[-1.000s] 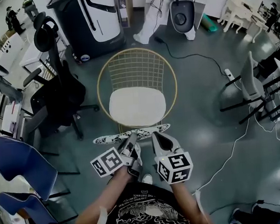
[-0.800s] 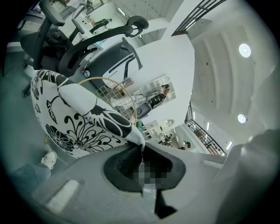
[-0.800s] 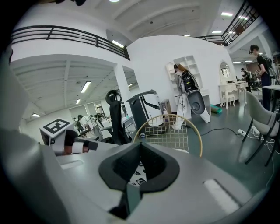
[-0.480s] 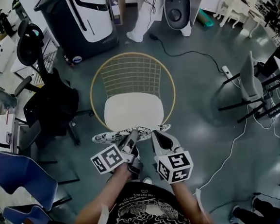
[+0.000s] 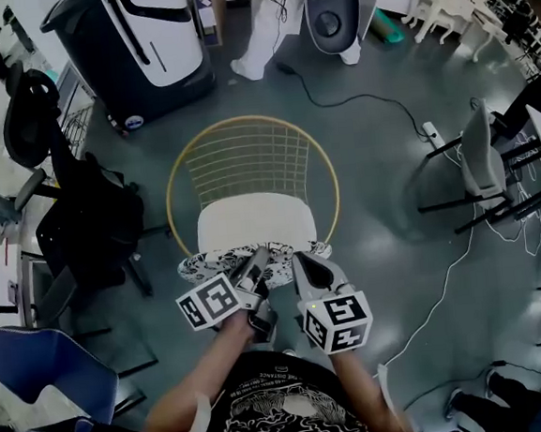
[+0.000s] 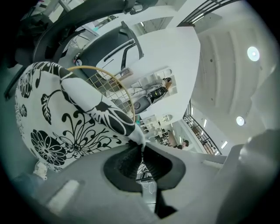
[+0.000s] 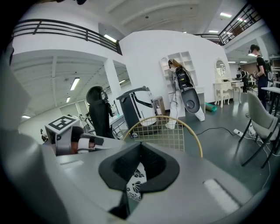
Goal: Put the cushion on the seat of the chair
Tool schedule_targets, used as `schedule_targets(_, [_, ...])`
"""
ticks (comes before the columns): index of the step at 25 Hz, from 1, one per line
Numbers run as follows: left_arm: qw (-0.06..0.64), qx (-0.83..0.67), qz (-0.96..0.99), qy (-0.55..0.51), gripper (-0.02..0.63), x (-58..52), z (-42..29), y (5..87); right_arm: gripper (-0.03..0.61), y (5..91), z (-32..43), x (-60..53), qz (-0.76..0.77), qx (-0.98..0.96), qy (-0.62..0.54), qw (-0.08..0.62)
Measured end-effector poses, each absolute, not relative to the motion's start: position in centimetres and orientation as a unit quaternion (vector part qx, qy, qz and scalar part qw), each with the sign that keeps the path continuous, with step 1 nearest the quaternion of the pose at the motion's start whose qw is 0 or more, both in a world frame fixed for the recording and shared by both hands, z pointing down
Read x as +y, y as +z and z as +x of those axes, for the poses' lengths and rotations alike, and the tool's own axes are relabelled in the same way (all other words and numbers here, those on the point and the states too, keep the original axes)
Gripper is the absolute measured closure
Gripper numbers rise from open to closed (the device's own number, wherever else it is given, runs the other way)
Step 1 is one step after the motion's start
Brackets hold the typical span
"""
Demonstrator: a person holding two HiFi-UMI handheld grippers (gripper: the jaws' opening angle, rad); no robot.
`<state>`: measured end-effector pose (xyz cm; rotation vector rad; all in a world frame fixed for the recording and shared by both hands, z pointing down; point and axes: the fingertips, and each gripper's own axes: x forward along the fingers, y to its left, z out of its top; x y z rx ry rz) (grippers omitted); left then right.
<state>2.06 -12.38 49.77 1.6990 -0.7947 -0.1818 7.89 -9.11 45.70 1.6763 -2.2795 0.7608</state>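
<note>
A gold wire chair [image 5: 179,162] with a white seat pad [image 5: 255,223] stands straight ahead. The black-and-white floral cushion [image 5: 220,260] hangs between both grippers and overlaps the seat's front edge. My left gripper [image 5: 252,266] is shut on the cushion's near edge; in the left gripper view the fabric [image 6: 65,122] bunches out of the closed jaws [image 6: 142,149]. My right gripper [image 5: 300,262] grips the same edge further right; its pads [image 7: 151,164] meet at the tips [image 7: 141,144] with floral fabric showing between them. The chair's wire back [image 7: 164,131] rises just beyond.
A black office chair [image 5: 83,227] stands close on the left, with blue chairs [image 5: 39,372] nearer me. A grey chair [image 5: 482,159] and a white floor cable [image 5: 445,270] lie to the right. A large black-and-white machine [image 5: 142,43] stands behind the wire chair.
Both grippers have carried the cushion forward toward the chair. It hung in front of the seat before; now it overlaps the seat's front edge.
</note>
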Motion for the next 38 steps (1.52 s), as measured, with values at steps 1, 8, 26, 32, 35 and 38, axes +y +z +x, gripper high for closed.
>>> schedule_targets(1, [0.59, -0.337, 0.729, -0.077, 0.601, -13.2, 2.2, 49.9, 0.58, 45.8, 7.9, -9.7, 0.571, -0.772, 0.258, 0.107])
schedule_targets(8, [0.601, -0.314, 0.733, -0.061, 0.6, -17.9, 3.2, 51.1, 0.58, 46.1, 7.8, -13.2, 0.582, -0.762, 0.253, 0.129])
schedule_targets(26, [0.612, -0.299, 0.73, -0.064, 0.598, -24.4, 4.1, 56.0, 0.58, 49.1, 7.3, -16.9, 0.572, -0.763, 0.264, 0.146])
schedule_targets(32, [0.619, -0.314, 0.717, -0.063, 0.598, -26.7, 4.4, 58.7, 0.58, 50.7, 7.9, -19.4, 0.553, -0.771, 0.274, 0.16])
schedule_targets(35, [0.629, -0.326, 0.702, -0.067, 0.598, -28.0, 4.8, 60.6, 0.58, 51.5, 8.7, -20.4, 0.544, -0.773, 0.278, 0.172])
schedule_targets(38, [0.635, -0.335, 0.694, -0.061, 0.598, -29.4, 5.4, 62.3, 0.58, 52.6, 9.4, -21.4, 0.538, -0.772, 0.286, 0.179])
